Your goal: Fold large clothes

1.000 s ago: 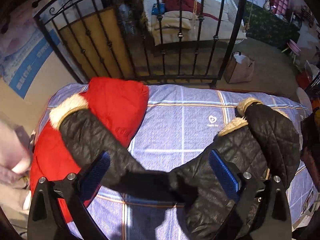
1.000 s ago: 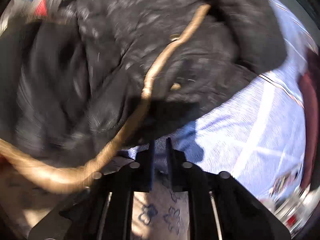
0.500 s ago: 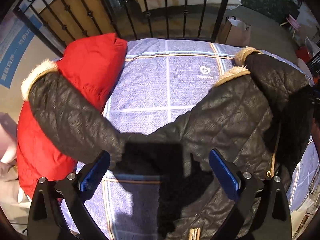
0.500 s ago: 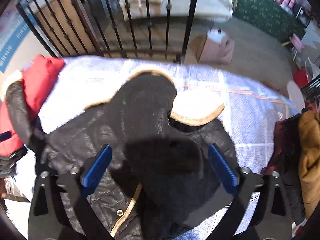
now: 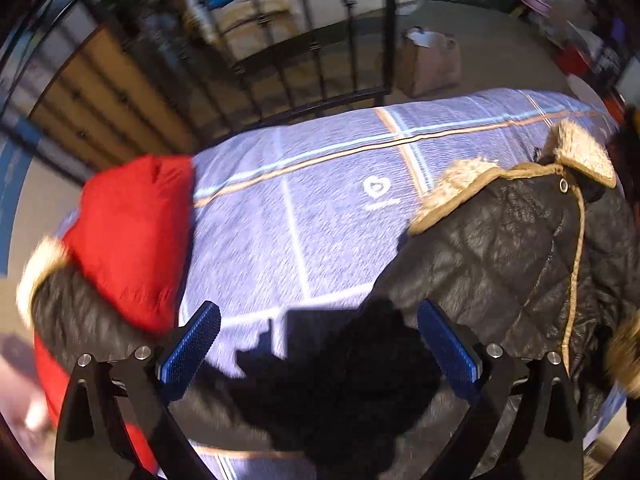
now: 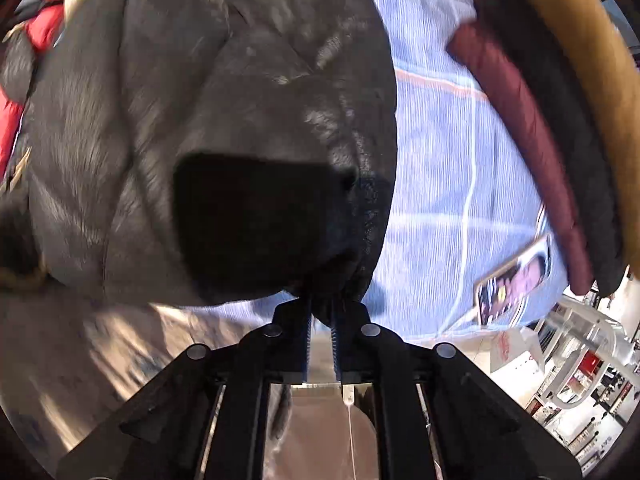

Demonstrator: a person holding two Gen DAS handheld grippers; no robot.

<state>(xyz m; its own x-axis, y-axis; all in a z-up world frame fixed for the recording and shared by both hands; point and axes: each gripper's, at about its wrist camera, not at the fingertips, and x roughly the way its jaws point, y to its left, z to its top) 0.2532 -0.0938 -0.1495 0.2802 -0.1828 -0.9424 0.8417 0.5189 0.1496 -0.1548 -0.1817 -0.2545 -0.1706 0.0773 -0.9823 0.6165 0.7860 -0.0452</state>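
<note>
A black quilted jacket (image 5: 500, 264) with tan fur trim lies on a bed with a blue plaid sheet (image 5: 320, 208). One sleeve with a pale fur cuff (image 5: 38, 276) stretches left over a red jacket (image 5: 132, 236). My left gripper (image 5: 320, 344) is open above the jacket's dark middle, holding nothing. In the right wrist view my right gripper (image 6: 322, 316) is shut on the hem of the black jacket (image 6: 224, 120), which fills the upper left.
A black iron bed rail (image 5: 320, 40) stands behind the bed, with a brown paper bag (image 5: 428, 60) on the floor beyond. In the right wrist view a maroon and tan garment pile (image 6: 560, 112) and a phone (image 6: 512, 284) lie at the sheet's right edge.
My right gripper has gone from open above the jacket to shut on its hem near the bed's edge. My left gripper stayed open and swung right, the sleeve now further left.
</note>
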